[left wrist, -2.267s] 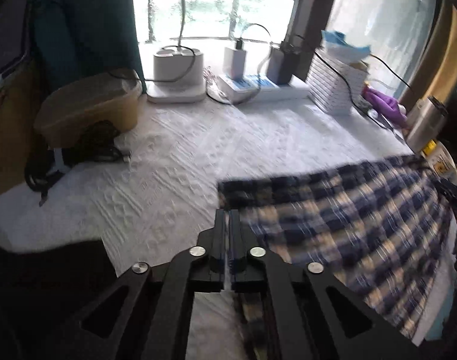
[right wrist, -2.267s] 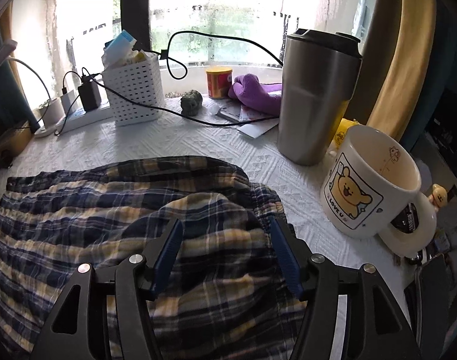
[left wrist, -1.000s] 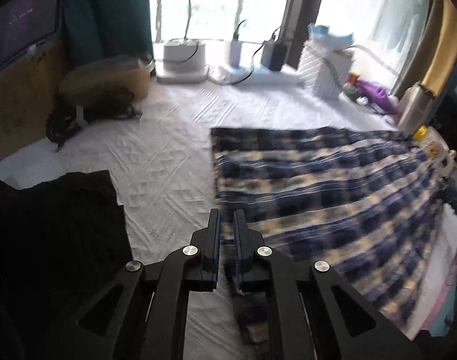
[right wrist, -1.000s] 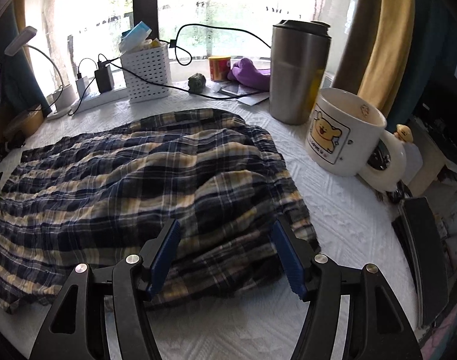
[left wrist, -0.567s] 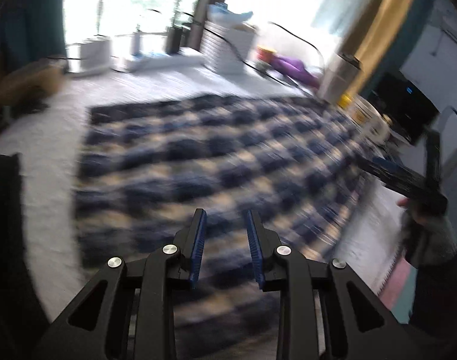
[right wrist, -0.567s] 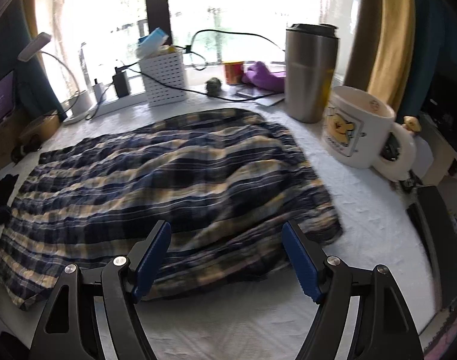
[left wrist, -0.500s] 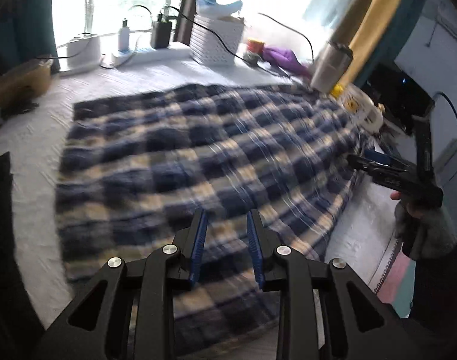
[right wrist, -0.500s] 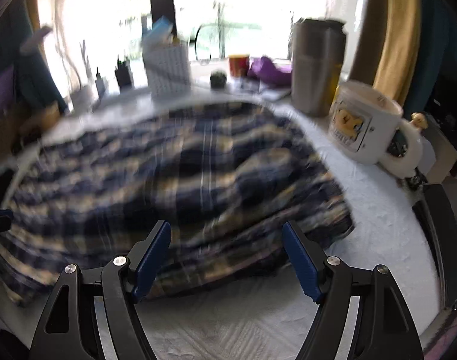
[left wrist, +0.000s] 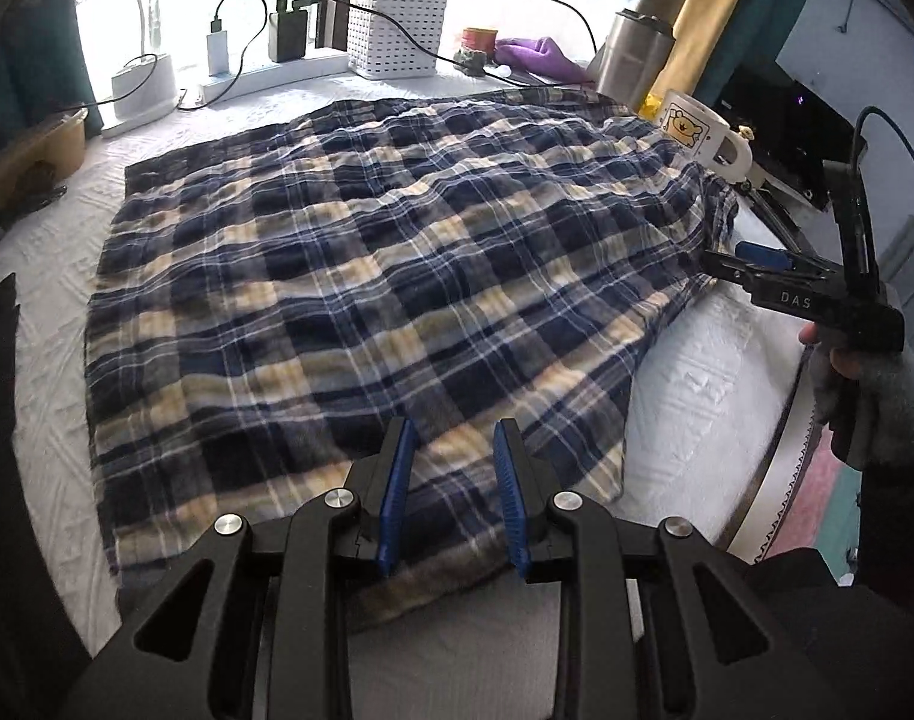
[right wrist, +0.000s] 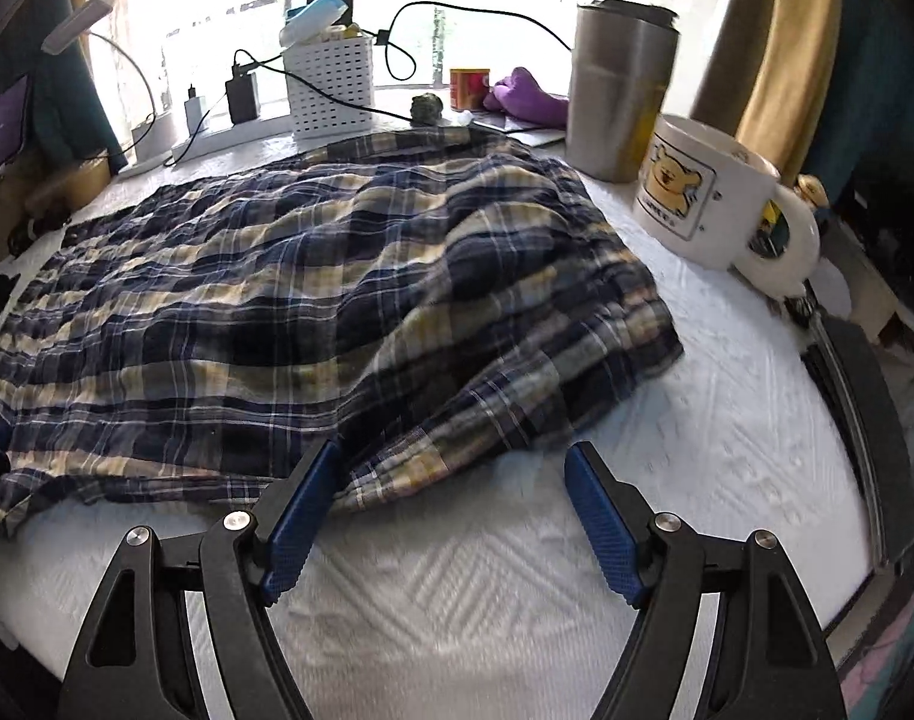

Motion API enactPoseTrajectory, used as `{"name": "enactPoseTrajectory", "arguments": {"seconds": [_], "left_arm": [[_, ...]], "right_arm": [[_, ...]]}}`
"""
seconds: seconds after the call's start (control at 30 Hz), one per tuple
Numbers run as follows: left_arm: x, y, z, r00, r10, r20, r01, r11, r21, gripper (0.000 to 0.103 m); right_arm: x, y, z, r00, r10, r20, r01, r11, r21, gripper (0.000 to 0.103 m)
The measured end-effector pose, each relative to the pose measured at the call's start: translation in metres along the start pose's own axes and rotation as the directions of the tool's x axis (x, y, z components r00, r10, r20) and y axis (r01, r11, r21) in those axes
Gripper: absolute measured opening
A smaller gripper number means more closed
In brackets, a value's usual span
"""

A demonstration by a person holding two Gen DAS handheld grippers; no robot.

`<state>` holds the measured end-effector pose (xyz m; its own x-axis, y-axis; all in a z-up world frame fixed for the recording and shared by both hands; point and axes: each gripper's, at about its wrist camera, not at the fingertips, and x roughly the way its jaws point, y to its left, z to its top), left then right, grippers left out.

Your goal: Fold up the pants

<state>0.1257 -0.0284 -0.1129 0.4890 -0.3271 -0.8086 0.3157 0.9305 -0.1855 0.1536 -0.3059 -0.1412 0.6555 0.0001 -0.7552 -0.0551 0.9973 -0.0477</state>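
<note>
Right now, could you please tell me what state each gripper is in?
Left gripper: open, holding nothing, over the pants.
Right gripper: open wide, holding nothing, at the pants' near edge.

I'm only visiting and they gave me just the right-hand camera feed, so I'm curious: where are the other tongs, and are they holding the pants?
Observer: No. The left tongs hover open over the near edge of the pants, gripping nothing.
Visitor: Can you see my tongs from that side?
Observer: Yes. The right tongs sit at the end of the pants near the mug, held by a hand in a grey glove.
</note>
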Motion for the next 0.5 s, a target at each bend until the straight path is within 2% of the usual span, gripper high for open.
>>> {"name": "enactPoseTrajectory", "arguments": {"seconds": [0.1, 0.27, 0.4, 0.5], "left_arm": [[-0.007, 0.005, 0.000, 1.000, -0.020, 0.018, 0.021, 1.000, -0.022, 0.027], [-0.020, 0.022, 0.008, 0.997, 0.032, 0.072, -0.028, 0.998, -0.057, 0.027], [-0.029, 0.043, 0.020, 0.989, 0.086, 0.117, -0.073, 0.991, -0.108, 0.048], [-0.033, 0.057, 0.031, 0.982, 0.129, 0.136, -0.110, 0.984, -0.140, 0.048]], "right_arm": [[-0.008, -0.005, -0.006, 1.000, -0.003, 0.007, 0.003, 1.000, 0.026, 0.079], [-0.016, -0.021, -0.014, 0.999, 0.030, 0.026, -0.032, 0.995, 0.091, 0.081], [-0.019, -0.033, -0.011, 0.997, 0.061, 0.045, -0.067, 0.985, 0.158, 0.096], [-0.016, -0.038, -0.003, 0.994, 0.090, 0.056, -0.100, 0.976, 0.194, 0.099]]}}
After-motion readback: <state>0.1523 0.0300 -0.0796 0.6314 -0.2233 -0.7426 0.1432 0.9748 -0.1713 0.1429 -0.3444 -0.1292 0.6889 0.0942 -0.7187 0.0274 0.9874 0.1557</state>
